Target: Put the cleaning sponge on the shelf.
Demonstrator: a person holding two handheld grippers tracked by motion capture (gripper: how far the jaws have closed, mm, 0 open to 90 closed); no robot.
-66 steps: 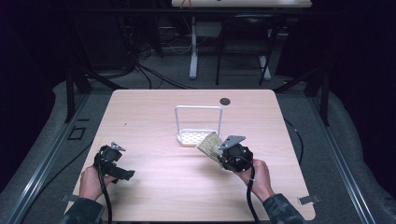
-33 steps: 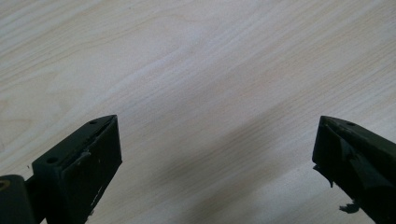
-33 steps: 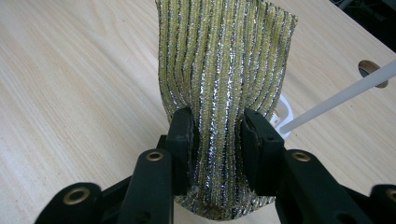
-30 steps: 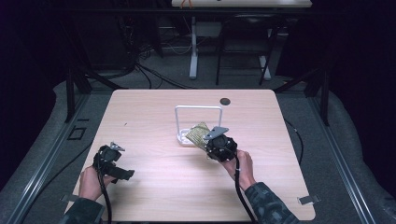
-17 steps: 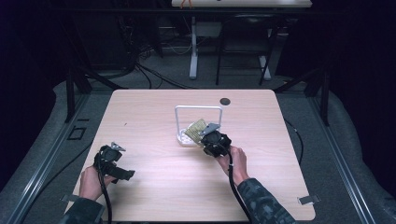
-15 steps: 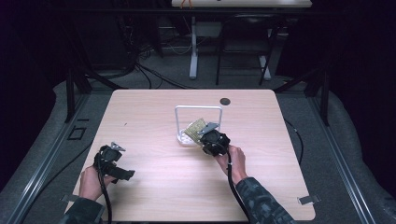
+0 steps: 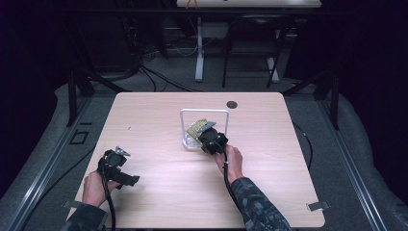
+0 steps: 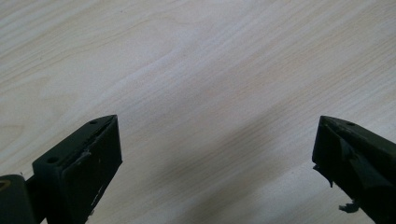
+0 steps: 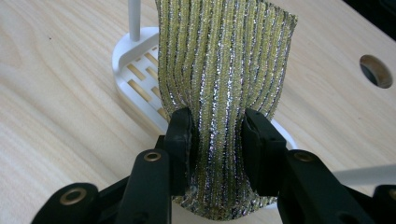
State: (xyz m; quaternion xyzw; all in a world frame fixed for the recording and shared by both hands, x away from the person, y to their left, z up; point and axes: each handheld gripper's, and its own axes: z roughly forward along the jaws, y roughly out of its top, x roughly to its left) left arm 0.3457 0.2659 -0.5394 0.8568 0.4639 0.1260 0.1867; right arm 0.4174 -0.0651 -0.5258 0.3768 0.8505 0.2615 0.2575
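on the table (image 7: 144,120), one rack (image 7: 204,130), one sponge (image 9: 224,60)

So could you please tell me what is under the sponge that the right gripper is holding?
Under the sponge sits a white rack with a slotted base, on the table. The sponge and the right gripper cover much of that base.

The light wooden table (image 7: 159,120) carried a white slotted rack (image 7: 192,142) just past centre towards twelve o'clock, and showed a round hole (image 7: 232,104) at one o'clock.
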